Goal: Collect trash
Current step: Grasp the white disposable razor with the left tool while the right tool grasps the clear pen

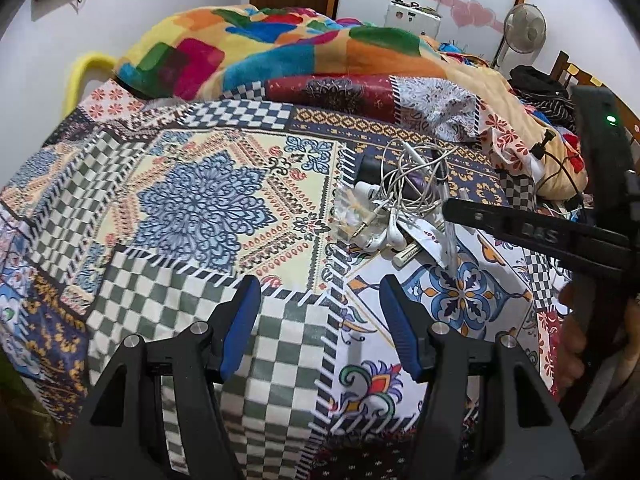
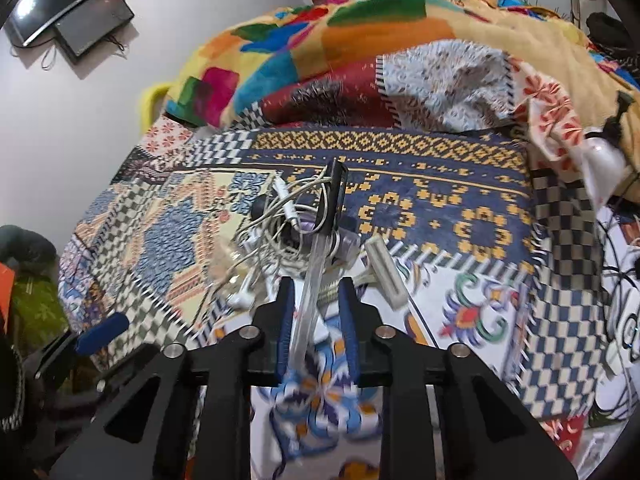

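Note:
A small heap of trash lies on the patterned bedsheet (image 1: 192,208): tangled white earphones (image 1: 404,192), a clear plastic wrapper (image 1: 352,212), a white stick-shaped piece (image 1: 406,255) and a dark object (image 1: 372,170). My left gripper (image 1: 320,292) is open and empty, low over the sheet, short of the heap. My right gripper (image 2: 318,286) has its jaws narrowly apart around a clear plastic tube with a black cap (image 2: 316,260), which rises out of the earphone tangle (image 2: 280,216). The white stick (image 2: 386,276) lies just right of it. The right gripper's fingers (image 1: 520,232) reach in from the right in the left wrist view.
A colourful fleece blanket (image 1: 280,48) is bunched across the back of the bed. Clothes, black cables (image 1: 560,168) and a fan (image 1: 524,32) crowd the right side. A wall bounds the left, with a yellow bed rail (image 1: 86,76).

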A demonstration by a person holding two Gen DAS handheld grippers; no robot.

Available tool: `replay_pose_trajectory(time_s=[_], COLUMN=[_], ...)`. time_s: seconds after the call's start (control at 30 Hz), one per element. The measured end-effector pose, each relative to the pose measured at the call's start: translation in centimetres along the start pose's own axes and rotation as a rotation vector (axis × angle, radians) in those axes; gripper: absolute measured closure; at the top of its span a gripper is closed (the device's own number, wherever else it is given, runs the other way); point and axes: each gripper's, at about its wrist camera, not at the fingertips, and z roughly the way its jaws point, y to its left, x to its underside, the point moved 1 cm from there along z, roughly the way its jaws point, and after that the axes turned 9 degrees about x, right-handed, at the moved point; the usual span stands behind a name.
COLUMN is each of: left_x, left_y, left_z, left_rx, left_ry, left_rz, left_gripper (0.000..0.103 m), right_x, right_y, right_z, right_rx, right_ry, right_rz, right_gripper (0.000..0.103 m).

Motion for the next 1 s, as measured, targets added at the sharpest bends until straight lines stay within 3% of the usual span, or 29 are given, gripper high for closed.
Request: replay_pose_trajectory(time_s=[0.17,0.3,0.43,0.5,0.8,0.93,1.0], left_x=[-0.2,-0.4,-0.8,-1.0,-2.3,-1.7,-0.8], left_y=[-0.6,-2.0,-3.4,-3.9,-5.3,-6.0,-7.0], left_z=[1.6,2.3,3.9,4.9,7.5,7.3,6.9], left_rx=[0.047,0.099,0.168,0.197,0.149,0.182,0.198], left_ry=[0.025,0.041,0.080,0.108,0.112,0.131,0.142], left_rz=[0.010,0.050,0.079,0.080,0.149,0.168,0.190], left_gripper=[0.043,0.055,0.077,0.077,0.077,0.093,0.094], right_x=[-0.3,0.2,0.9,1.4,3.2,3.6,3.7], right_y=[-0.1,-0.4,-1.7,-2.3,-4.3,-5.1,-5.4], right_z=[0.8,-0.1,-1.1,-1.6,-3.2,-3.7,-4.1], right_rx=[0.017,0.030,0.032,0.037,0.069,0.061,0.058], right_ry=[-0.015,-0.035,-0.029,-0.025,-0.022,-0.025,-0.029], right_rz=[-0.007,-0.033,-0.032,-0.033,-0.020,0.009,0.017], right_gripper=[0.094,0.095,0.095,0.095,0.095,0.095,0.095])
